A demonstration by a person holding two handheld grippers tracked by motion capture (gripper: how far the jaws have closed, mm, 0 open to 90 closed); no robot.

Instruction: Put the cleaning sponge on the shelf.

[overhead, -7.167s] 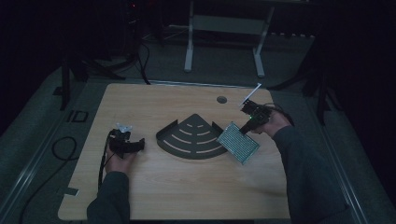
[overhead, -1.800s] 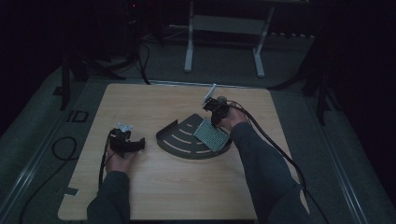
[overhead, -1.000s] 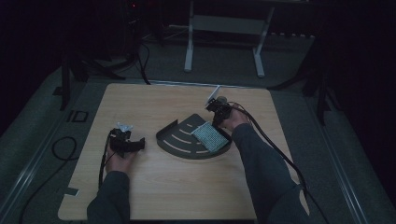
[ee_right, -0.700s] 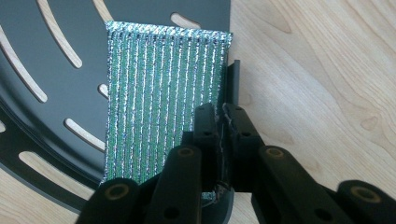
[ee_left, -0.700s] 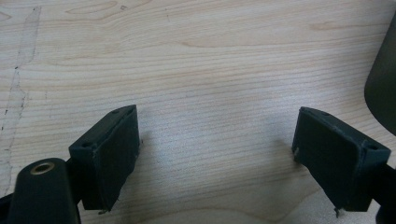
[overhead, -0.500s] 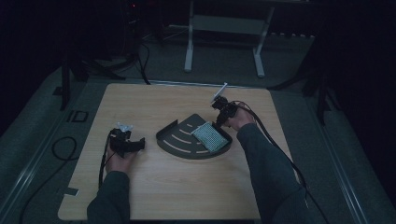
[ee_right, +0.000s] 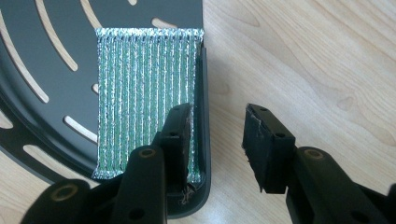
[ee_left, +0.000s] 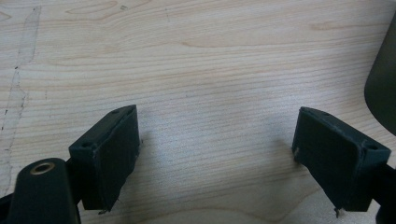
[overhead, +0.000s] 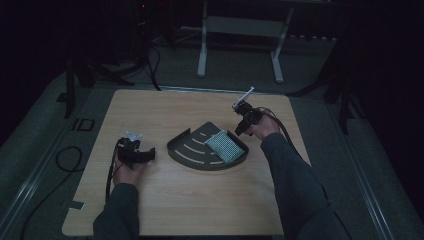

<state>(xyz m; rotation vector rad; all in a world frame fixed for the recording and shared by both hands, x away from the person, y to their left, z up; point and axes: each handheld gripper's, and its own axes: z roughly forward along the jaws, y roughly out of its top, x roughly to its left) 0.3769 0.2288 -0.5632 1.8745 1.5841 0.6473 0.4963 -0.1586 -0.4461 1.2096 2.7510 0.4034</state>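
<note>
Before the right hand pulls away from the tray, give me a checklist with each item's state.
1. Right hand-held gripper released: ok, its jaws stand apart with nothing between them.
2. Green mesh pad inside the slotted dark tray: ok, it lies flat on the tray floor against the straight wall.
3. Retreat path: not ok, one jaw sits over the pad, the other outside, straddling the tray wall; lift before pulling back.
4. Tray flat on the wooden table: ok in the high view.
5. Left hand-held gripper clear of the work: ok, open and empty over bare wood beside the tray.
</note>
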